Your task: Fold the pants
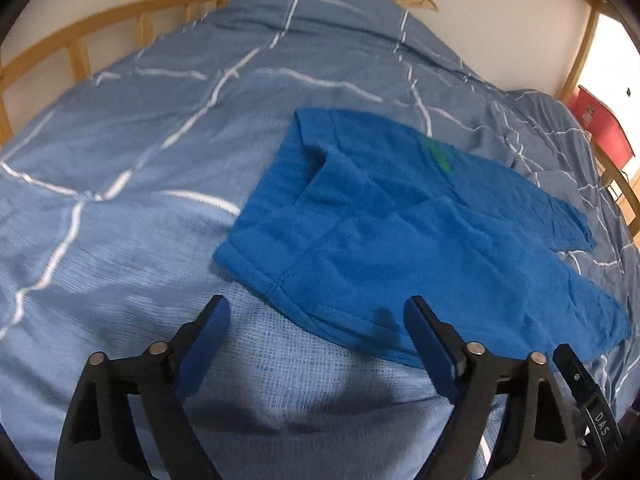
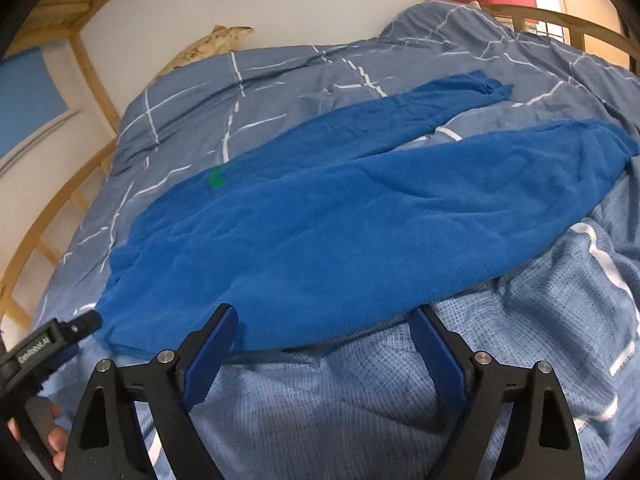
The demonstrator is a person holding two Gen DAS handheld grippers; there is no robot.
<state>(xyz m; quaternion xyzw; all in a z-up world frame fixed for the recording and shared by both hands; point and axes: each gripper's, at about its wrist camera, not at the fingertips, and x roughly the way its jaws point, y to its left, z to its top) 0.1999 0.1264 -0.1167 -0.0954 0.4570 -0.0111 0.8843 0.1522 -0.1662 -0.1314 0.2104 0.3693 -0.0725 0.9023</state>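
On one checked blue duvet [image 2: 280,80], one pair of blue pants [image 2: 320,220] is spread flat, both legs apart. Two grippers, left gripper [image 1: 316,312] and right gripper [image 2: 324,320], are held agape, empty, near its edge.

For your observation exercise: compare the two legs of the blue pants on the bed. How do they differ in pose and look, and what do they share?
The near leg looks broad and lies closer to the grippers; the far leg looks narrower and lies toward the wall. The near leg's cuff is rounded and bunched; the far leg's cuff is crumpled to a ragged end. Both are the same blue fabric, spread apart in a V on the duvet, neither yet folded.
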